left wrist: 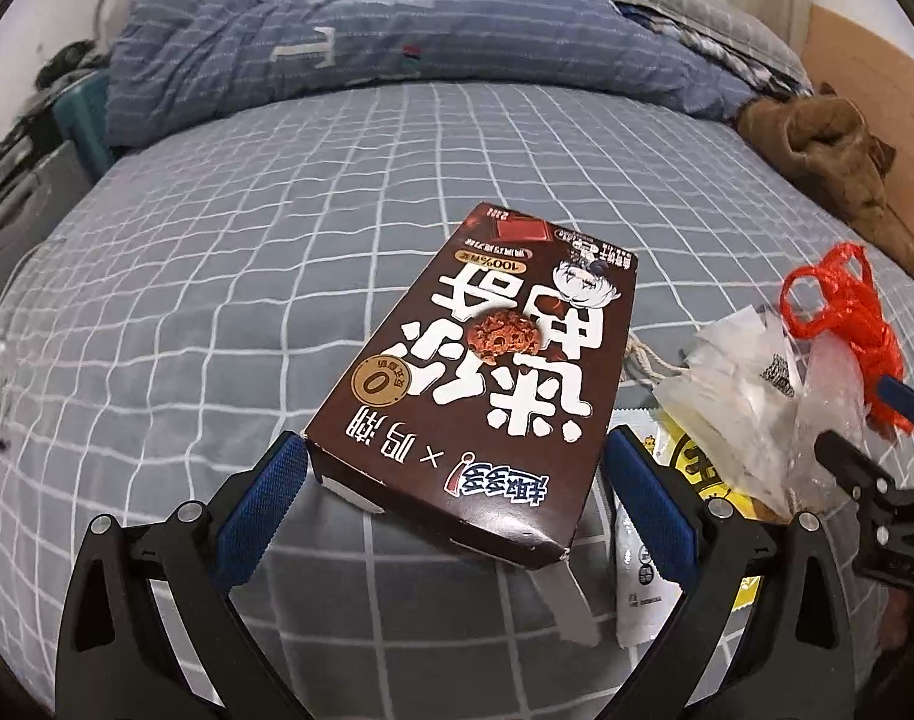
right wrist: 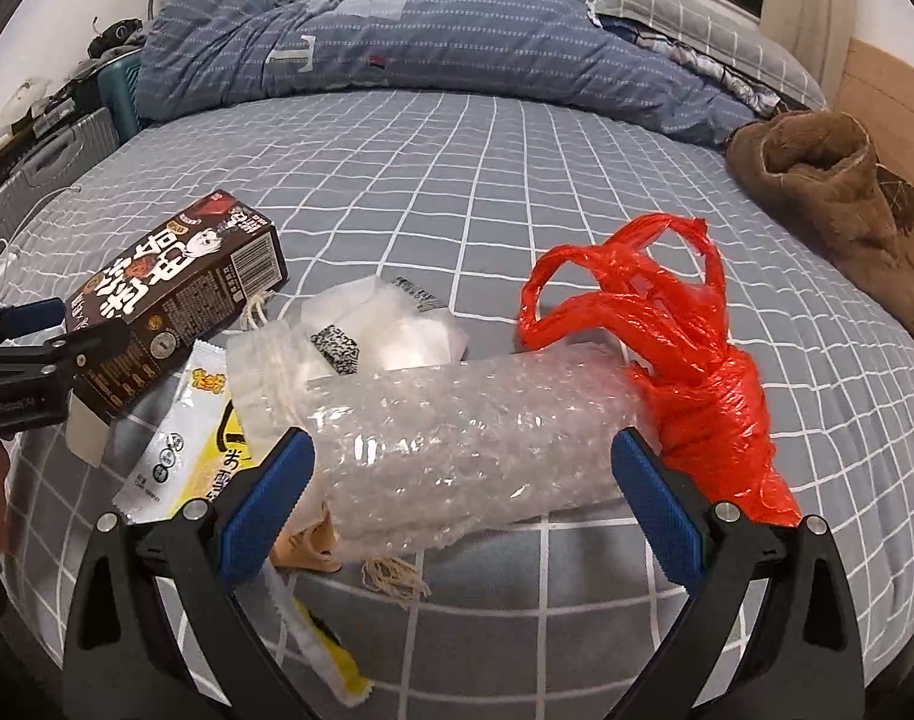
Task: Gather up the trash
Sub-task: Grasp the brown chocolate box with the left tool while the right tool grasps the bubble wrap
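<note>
A brown cookie box (left wrist: 481, 372) lies on the checked bed, its near end between the wide-open fingers of my left gripper (left wrist: 457, 474); the pads do not press it. The box also shows in the right wrist view (right wrist: 168, 300), with the left gripper (right wrist: 30, 336) at it. My right gripper (right wrist: 463, 462) is open around a roll of clear bubble wrap (right wrist: 457, 426). A red plastic bag (right wrist: 685, 360) lies against the roll's right end. White wrappers (right wrist: 372, 330) and a yellow-and-white snack packet (right wrist: 186, 450) lie between box and roll.
The grey checked bedsheet (right wrist: 457, 180) spreads ahead. A rolled blue duvet (right wrist: 396, 42) lies at the back. A brown fleece garment (right wrist: 829, 192) sits at the right. A suitcase and clutter (right wrist: 42, 162) stand beside the bed at the left.
</note>
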`<state>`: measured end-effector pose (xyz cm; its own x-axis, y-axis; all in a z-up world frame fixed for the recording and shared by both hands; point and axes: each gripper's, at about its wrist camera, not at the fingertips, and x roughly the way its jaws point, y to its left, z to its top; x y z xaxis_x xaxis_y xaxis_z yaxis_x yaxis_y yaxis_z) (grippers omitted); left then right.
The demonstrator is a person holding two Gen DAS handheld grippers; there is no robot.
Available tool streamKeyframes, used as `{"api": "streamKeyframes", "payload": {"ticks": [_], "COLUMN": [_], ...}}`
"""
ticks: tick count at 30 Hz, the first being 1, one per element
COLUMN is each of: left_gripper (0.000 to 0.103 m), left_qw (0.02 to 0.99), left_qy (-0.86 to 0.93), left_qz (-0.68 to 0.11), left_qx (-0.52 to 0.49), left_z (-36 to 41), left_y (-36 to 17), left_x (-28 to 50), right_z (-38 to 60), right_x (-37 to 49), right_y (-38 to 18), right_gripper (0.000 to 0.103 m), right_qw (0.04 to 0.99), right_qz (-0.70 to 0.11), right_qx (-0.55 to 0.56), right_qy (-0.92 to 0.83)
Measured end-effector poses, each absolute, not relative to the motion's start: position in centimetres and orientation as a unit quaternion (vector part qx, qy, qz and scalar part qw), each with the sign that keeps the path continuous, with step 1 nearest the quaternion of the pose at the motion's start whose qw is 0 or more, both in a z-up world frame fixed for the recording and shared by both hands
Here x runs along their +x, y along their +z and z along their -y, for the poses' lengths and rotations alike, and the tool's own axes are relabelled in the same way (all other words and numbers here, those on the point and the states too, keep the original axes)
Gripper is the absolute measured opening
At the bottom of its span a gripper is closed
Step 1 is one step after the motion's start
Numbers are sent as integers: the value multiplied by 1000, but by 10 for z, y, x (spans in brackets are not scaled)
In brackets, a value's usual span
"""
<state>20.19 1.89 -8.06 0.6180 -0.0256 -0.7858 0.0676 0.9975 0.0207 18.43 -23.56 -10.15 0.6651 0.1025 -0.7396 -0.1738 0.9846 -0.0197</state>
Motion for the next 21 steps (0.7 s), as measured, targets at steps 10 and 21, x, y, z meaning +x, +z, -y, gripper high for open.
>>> {"api": "streamKeyframes", "payload": {"ticks": [10,21], "left_gripper": [97,97], "left_qw": [890,883], "left_qy": [-60,-66], "left_qz": [-447,-460], "left_qx": [57,63], "left_z": [-27,-37], "left_y": [-76,-66], "left_x": [214,214], "right_z": [233,229], "right_x": [190,186], "right_y": [-109,-113], "right_gripper": [80,52], "right_qw": [905,898], "right_qz": [-414,-421], "right_qx": [-46,-50], "right_qy": [89,116]}}
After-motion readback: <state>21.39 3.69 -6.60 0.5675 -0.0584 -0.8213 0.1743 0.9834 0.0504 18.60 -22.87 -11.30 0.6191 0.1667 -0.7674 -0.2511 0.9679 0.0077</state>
